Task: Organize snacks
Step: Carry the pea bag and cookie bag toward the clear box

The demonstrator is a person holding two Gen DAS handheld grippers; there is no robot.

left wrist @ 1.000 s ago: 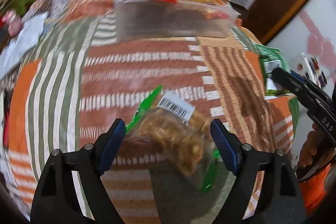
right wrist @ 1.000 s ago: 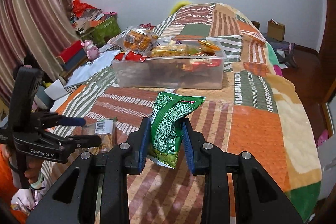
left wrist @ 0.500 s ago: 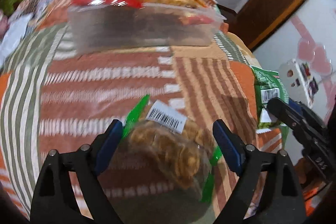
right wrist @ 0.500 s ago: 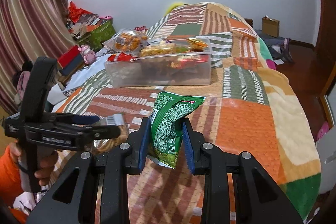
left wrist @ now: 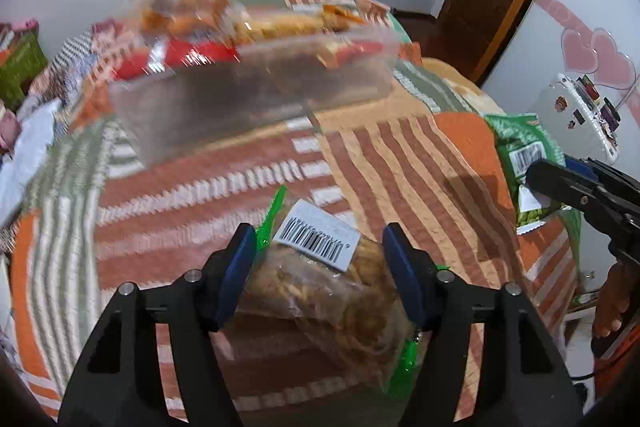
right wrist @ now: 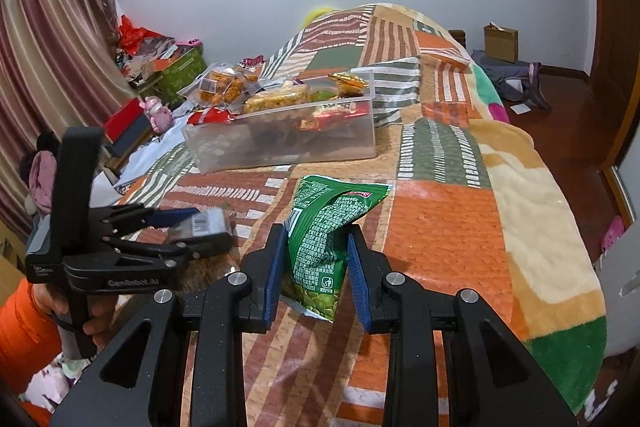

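Observation:
A clear bag of brown fried snacks [left wrist: 328,303] with a barcode label lies on the patchwork blanket [left wrist: 400,163]. My left gripper [left wrist: 318,231] is closing around it, and both blue pads touch its sides. The right wrist view shows the same bag [right wrist: 204,225] pinched between the left gripper [right wrist: 198,233] fingers. My right gripper [right wrist: 317,233] is shut on a green bag of peas [right wrist: 328,223], held upright just above the blanket. Beyond both stands a clear plastic box [right wrist: 280,147] heaped with snack packets. From the left wrist, the green bag [left wrist: 524,147] and right gripper [left wrist: 538,175] are at the right edge.
The bed drops off on the right to a wooden floor [right wrist: 560,131] with a cardboard box [right wrist: 500,43]. Left of the bed are a green box [right wrist: 180,75], a pink toy [right wrist: 158,113] and curtains [right wrist: 48,59]. A hand in an orange sleeve [right wrist: 20,331] holds the left gripper.
The left jaws have narrowed from wide apart onto the clear snack bag. The left view has rolled and shifted sideways. The right gripper keeps its hold on the green bag.

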